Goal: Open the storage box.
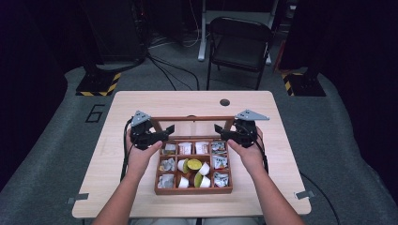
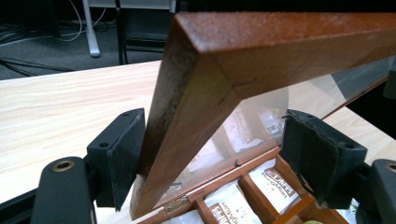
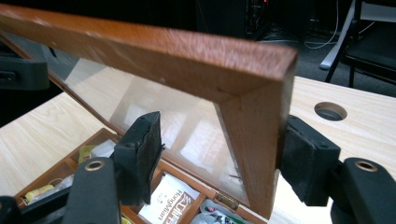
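A brown wooden box (image 1: 193, 191) with several compartments sits on the table, and its glass-paned lid (image 1: 192, 118) is raised at the back. My left gripper (image 1: 168, 131) straddles the lid's left frame (image 2: 261, 51). One pad (image 2: 123, 149) rests against the outer wood, while the other pad (image 2: 317, 156) stands off on the glass side. My right gripper (image 1: 219, 130) straddles the lid's right frame (image 3: 187, 56) in the same way. Its outer pad (image 3: 303, 156) is against the wood and its inner pad (image 3: 140, 149) is apart. Both grippers are open.
The compartments hold tea packets (image 1: 185, 148) and small white and yellow-green cups (image 1: 193, 173). The light wood table (image 1: 141, 103) has a round cable hole (image 1: 225, 102) behind the box. A black folding chair (image 1: 239, 42) stands beyond the table's far edge.
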A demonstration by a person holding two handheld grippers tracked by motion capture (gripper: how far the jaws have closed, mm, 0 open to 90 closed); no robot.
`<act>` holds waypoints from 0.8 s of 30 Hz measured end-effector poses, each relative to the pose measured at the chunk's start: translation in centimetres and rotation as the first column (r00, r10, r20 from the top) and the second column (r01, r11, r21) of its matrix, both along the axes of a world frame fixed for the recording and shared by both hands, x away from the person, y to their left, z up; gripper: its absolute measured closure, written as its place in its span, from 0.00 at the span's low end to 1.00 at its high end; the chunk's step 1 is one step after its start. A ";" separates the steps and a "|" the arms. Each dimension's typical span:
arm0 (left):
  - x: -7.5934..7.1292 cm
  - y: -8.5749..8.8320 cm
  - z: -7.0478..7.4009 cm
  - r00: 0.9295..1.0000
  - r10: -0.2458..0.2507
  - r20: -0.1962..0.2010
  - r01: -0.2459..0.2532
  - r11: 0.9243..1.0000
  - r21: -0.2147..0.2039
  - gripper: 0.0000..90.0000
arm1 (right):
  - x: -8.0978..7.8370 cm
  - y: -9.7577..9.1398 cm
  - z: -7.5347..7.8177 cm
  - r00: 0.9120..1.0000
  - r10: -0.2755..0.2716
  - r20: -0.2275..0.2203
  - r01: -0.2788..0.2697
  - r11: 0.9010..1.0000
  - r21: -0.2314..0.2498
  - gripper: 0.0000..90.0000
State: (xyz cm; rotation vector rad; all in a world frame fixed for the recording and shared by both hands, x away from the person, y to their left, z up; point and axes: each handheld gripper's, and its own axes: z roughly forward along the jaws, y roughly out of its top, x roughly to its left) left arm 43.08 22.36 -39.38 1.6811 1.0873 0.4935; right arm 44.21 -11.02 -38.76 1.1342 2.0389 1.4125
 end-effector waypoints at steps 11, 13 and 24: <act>0.1 0.4 -1.4 1.000 -0.012 -0.020 0.012 1.000 0.018 0.28 | 0.1 0.1 -1.4 1.000 -0.005 -0.014 0.005 1.000 -0.006 0.38; 0.2 0.5 -1.8 0.999 -0.009 -0.032 0.009 1.000 0.000 0.29 | 0.2 0.0 -1.8 1.000 -0.006 -0.017 0.005 1.000 -0.015 0.39; 0.7 0.8 -3.1 0.999 0.001 -0.038 -0.002 1.000 -0.018 0.31 | 0.7 -0.2 -2.6 0.999 -0.018 -0.027 0.017 1.000 -0.025 0.43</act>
